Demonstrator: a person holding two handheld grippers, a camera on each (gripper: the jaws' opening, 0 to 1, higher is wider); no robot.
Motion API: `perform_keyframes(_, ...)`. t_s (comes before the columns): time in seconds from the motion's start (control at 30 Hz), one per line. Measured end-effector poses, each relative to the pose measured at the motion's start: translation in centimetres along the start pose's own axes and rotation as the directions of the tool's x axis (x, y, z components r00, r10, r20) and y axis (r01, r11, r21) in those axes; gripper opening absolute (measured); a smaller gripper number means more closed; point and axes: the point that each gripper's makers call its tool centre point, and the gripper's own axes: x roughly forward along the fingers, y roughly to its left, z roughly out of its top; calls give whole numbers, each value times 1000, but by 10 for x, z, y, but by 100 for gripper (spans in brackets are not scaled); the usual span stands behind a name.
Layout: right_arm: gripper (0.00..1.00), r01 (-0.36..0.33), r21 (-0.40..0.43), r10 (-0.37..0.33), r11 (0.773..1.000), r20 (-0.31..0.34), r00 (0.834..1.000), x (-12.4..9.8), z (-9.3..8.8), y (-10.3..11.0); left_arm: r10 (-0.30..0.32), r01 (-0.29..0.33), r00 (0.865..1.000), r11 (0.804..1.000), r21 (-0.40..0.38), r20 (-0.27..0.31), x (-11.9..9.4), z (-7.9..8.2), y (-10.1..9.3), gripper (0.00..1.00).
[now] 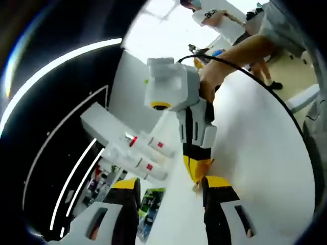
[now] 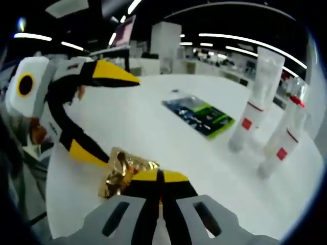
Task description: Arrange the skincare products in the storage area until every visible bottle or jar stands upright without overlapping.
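Looking nearly done: tall white red-labelled tubes point(image 2: 253, 102) stand upright, apart
right gripper point(image 2: 159, 176) clenched on crinkly gold foil packet point(image 2: 122, 171); left gripper point(image 2: 94, 109) spread, released

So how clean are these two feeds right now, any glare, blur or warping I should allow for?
Left gripper view: rolled hard; white table nearly blown out, tubes soft and small, right gripper sharp. Right gripper view: evenly lit, tubes bowed by the fisheye near the edge, gold foil packet glinting, left gripper slightly blurred.
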Motion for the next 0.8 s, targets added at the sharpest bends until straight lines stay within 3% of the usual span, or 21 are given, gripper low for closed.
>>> perform_keyframes(0.1,0,0,6,0,1000,5,1000,0,-1,-2,-15,14,1000,1000,-19,-8,5,-4,-4,48)
perform_keyframes(0.33,0,-6,20,6,1000,25,1000,0,-1,-3,-70,70,997,997,-29,-12,11,-6,-18,13)
perform_keyframes(0.5,0,-4,11,4,1000,39,999,0,-1,-6,-106,105,994,993,-55,-12,8,-5,-21,0)
perform_keyframes(0.53,0,-4,17,3,1000,43,999,0,-1,-6,-126,124,992,987,-100,-15,7,-6,-25,0)
perform_keyframes(0.63,2,19,30,-20,999,52,998,-1,-1,-11,-141,139,990,984,-110,-13,5,-8,-23,0)
perform_keyframes(0.73,16,33,30,-35,999,74,997,-3,3,-16,-136,133,991,982,-130,-12,2,-9,-20,0)
perform_keyframes(0.8,23,-7,70,-1,997,124,992,-5,10,-14,-117,117,993,984,-134,2,0,-8,-12,0)
